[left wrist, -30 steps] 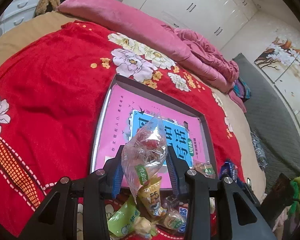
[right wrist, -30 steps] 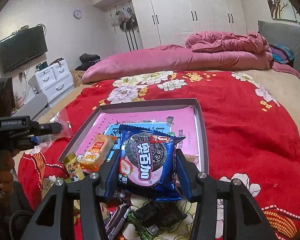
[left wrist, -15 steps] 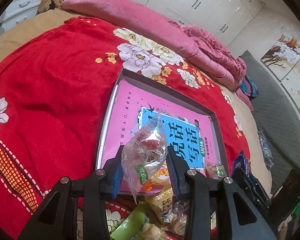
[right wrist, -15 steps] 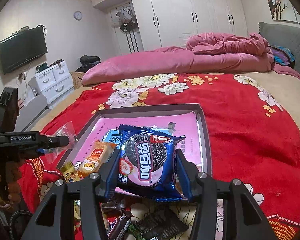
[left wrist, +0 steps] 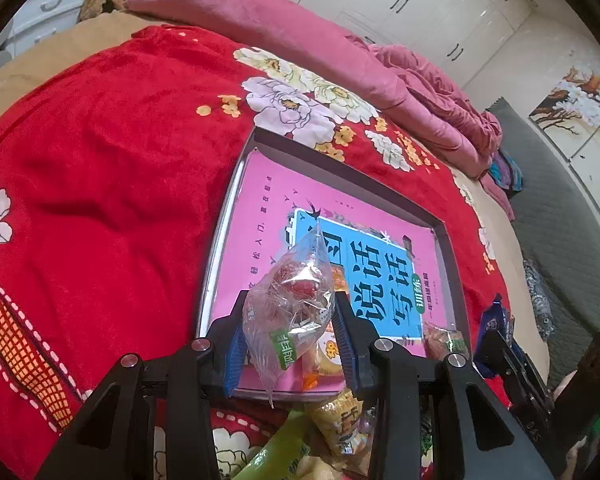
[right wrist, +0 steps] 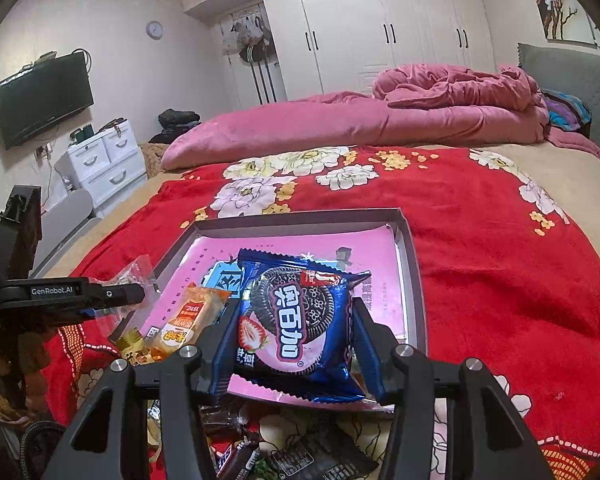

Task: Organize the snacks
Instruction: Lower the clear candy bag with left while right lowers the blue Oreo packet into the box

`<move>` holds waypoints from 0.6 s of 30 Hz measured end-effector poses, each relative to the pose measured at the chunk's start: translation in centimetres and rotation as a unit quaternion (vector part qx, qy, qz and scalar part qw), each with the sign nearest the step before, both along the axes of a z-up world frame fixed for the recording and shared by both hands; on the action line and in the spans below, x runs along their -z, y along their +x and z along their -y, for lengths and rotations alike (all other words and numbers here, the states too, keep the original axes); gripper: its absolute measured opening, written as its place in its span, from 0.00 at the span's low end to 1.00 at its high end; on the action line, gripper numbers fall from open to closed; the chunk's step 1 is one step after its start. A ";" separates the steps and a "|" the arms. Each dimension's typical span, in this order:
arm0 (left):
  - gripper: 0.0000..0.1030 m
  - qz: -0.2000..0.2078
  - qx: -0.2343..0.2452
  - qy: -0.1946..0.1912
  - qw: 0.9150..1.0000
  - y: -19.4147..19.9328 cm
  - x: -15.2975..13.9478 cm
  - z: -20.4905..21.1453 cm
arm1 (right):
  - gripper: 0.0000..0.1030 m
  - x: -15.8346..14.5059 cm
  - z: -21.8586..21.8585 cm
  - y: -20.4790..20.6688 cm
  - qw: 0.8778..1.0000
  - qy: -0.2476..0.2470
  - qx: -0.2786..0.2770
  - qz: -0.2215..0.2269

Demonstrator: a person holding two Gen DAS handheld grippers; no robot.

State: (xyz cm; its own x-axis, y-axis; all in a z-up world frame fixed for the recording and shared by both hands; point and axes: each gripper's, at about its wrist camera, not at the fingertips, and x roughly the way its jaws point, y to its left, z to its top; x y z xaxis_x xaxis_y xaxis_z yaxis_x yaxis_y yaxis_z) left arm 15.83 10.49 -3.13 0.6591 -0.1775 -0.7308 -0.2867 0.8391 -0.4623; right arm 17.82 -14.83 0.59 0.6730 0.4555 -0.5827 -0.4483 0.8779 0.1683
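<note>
My left gripper [left wrist: 290, 334] is shut on a clear plastic snack bag [left wrist: 294, 304] with red sweets inside, held over the near left corner of a grey tray [left wrist: 340, 160] lined with a pink and blue book. My right gripper [right wrist: 294, 334] is shut on a blue Oreo cookie pack [right wrist: 300, 320], above the near edge of the same tray [right wrist: 414, 264]. An orange wrapped snack [right wrist: 190, 314] lies in the tray's near left part. The left gripper [right wrist: 112, 296] also shows at the left of the right wrist view, with the clear bag [right wrist: 134, 274] in it.
Loose snacks lie on the red flowered blanket [left wrist: 100, 184] in front of the tray: a yellow packet [left wrist: 336, 420], a green packet [left wrist: 284, 452], dark chocolate wrappers [right wrist: 300, 456]. A pink quilt [right wrist: 360, 124] is piled at the bed's far end. White drawers [right wrist: 104, 160] stand at the left.
The left gripper has sunk and come nearer the tray with the clear bag; the tray looks larger in its view. The right gripper holds still with the cookie pack.
</note>
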 end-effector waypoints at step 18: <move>0.40 -0.015 0.004 0.017 1.000 0.9 1.4 0.8 | 0.51 1.0 -1.1 1.0 1.000 -0.011 -0.011 -0.010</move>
